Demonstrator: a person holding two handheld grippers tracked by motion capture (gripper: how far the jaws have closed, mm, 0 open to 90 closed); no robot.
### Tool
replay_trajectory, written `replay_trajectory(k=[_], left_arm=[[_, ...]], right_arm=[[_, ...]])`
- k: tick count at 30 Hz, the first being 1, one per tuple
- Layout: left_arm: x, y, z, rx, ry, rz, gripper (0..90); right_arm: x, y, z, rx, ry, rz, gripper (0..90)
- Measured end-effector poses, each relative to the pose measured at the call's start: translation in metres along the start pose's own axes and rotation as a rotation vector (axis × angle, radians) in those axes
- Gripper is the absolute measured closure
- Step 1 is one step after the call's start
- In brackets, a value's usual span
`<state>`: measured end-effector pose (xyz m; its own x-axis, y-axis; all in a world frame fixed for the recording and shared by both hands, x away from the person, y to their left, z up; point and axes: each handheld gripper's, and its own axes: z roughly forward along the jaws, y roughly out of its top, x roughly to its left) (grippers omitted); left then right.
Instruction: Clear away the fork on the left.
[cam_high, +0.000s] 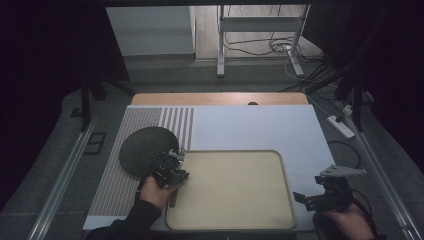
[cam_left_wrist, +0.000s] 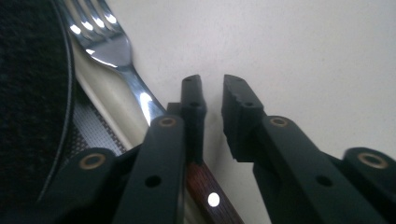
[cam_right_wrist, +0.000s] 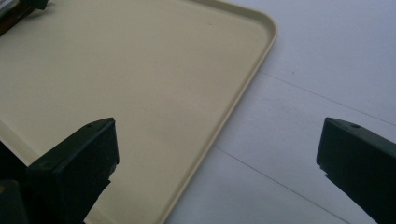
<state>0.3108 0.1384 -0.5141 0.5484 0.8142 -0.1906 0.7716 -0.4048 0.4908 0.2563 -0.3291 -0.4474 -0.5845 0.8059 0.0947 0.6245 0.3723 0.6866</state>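
tray: we take the beige tray (cam_high: 230, 190) as landmark; its floor is bare and its raised rim runs round all four sides, rounded at the corners.
left edge: we see the fork (cam_left_wrist: 116, 56) lying along the tray's left rim, tines pointing away from the person, wooden riveted handle toward the person.
plate: dark round plate (cam_high: 147, 150) sits just off the tray's far left corner, close beside the fork's tines, on a striped mat (cam_high: 120, 175).
left tongs: left tongs (cam_high: 172, 172) hover over the tray's left rim, at the fork's handle.
left tongs state: we see a narrow gap between the jaws with nothing in it; the fork's neck passes just beside and under the left-hand jaw in the left gripper view (cam_left_wrist: 212, 100); not gripped.
right tongs: right tongs (cam_high: 312, 197) are off the tray's right edge, near its near right corner, above the white desk (cam_high: 260, 130).
right tongs state: jaws stand wide apart and hold nothing (cam_right_wrist: 217, 154); the tray's right rim runs between them in the right gripper view.
open room: whole tray floor is free between the two tongs; the white desk beyond the tray's far rim and right rim is free too.
tight spots: we note the tray's left side is crowded, with rim, fork and plate close together.
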Motion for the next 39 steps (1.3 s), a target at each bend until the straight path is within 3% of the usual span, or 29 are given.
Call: replay_trajectory(k=[5, 12, 21, 27, 30, 34, 39], left_arm=[[0.0, 0.001, -0.004, -0.041, -0.017, 0.016, 67.7], [-0.003, 0.002, -0.007, -0.049, -0.024, 0.05, 55.5], [-0.002, 0.0, -0.017, -0.093, -0.049, 0.073, 38.1], [0.001, -0.001, -0.023, -0.146, -0.087, 0.074, 21.8], [0.003, -0.001, -0.026, -0.15, -0.119, 0.072, 16.6], [0.005, -0.002, -0.032, -0.152, -0.13, 0.081, 9.9], [0.013, -0.006, -0.037, -0.172, -0.139, 0.064, 0.1]], right_arm=[[0.0, 0.0, 0.0, 0.001, 0.0, -0.001, 0.0], [0.0, 0.0, 0.0, 0.001, 0.002, 0.0, 0.0], [0.0, 0.0, 0.0, -0.002, 0.004, 0.003, 0.0], [0.0, 0.0, 0.0, -0.003, 0.004, 0.005, 0.0], [0.0, 0.0, 0.0, -0.003, 0.004, 0.005, 0.0], [0.0, 0.0, 0.0, -0.004, 0.005, 0.003, 0.0], [0.0, 0.0, 0.0, -0.005, 0.005, 0.003, 0.0]])
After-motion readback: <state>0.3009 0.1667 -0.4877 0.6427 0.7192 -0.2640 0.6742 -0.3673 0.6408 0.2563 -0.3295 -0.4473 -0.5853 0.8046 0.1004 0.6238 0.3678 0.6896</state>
